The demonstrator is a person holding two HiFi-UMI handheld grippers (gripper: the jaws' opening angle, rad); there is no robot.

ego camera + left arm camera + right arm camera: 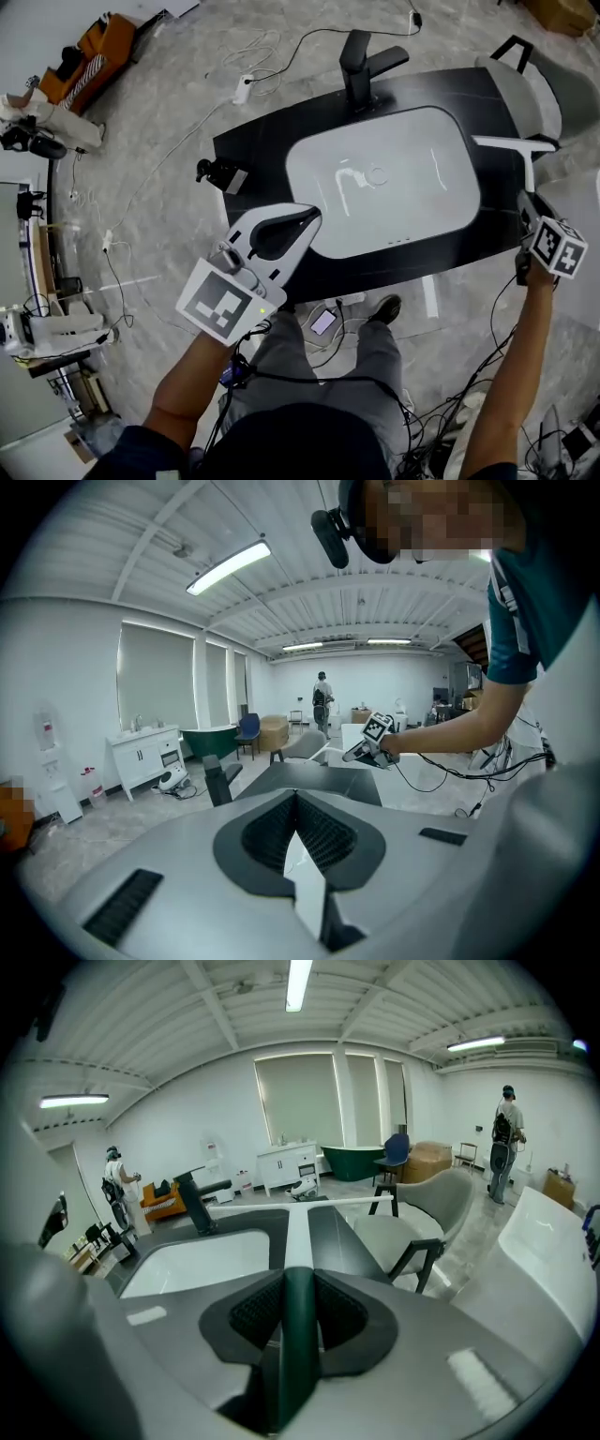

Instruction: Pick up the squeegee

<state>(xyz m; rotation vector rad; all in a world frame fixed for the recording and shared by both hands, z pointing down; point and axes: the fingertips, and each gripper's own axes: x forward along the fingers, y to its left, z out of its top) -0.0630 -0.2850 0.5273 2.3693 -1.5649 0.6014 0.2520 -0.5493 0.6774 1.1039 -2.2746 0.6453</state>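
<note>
Head view looks steeply down on the counter [262, 141] — gripper views (low, close) look across it.

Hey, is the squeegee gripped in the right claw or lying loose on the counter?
Gripped. The right claw is shut on the squeegee by its dark green handle, with the white blade sticking out ahead of it.

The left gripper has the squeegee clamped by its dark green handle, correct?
Not quite. It is the right gripper, not the left, whose jaws are shut on the squeegee by its dark green handle, as the right gripper view shows. The left gripper holds nothing.
</note>
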